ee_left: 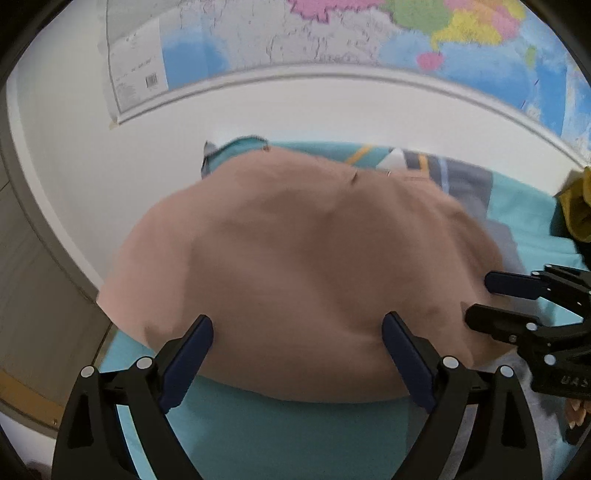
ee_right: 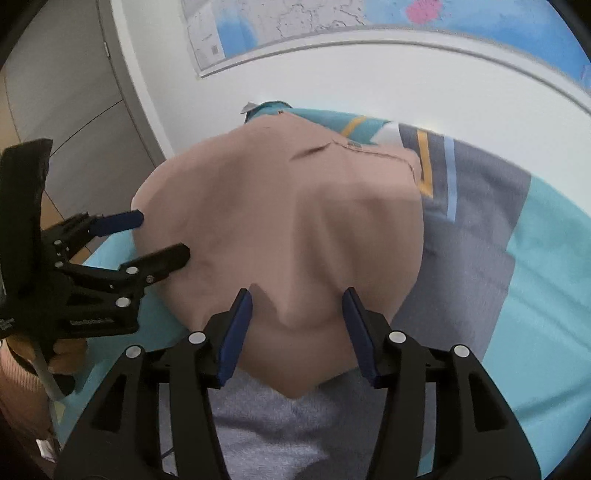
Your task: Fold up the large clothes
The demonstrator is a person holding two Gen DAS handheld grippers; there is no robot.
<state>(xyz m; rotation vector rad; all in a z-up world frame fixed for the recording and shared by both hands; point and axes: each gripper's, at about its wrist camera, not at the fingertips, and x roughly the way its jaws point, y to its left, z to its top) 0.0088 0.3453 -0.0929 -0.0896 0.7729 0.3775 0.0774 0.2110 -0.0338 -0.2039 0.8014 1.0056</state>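
Observation:
A large dusty-pink garment point(ee_left: 295, 258) lies spread on the bed, its collar end toward the wall; it also shows in the right wrist view point(ee_right: 288, 221). My left gripper point(ee_left: 297, 354) is open, its jaws wide apart over the garment's near edge, holding nothing. It also shows at the left of the right wrist view point(ee_right: 162, 236). My right gripper point(ee_right: 297, 328) is open over the garment's near corner, which points toward me. It also shows at the right of the left wrist view point(ee_left: 476, 299), beside the garment's right edge.
The bed has a teal cover point(ee_left: 288, 435) with grey point(ee_right: 461, 258), yellow and white stripes. A white wall with a world map point(ee_left: 332, 29) runs behind it. A mustard cloth point(ee_left: 576, 206) lies at the far right. A grey door point(ee_right: 66, 110) stands at the left.

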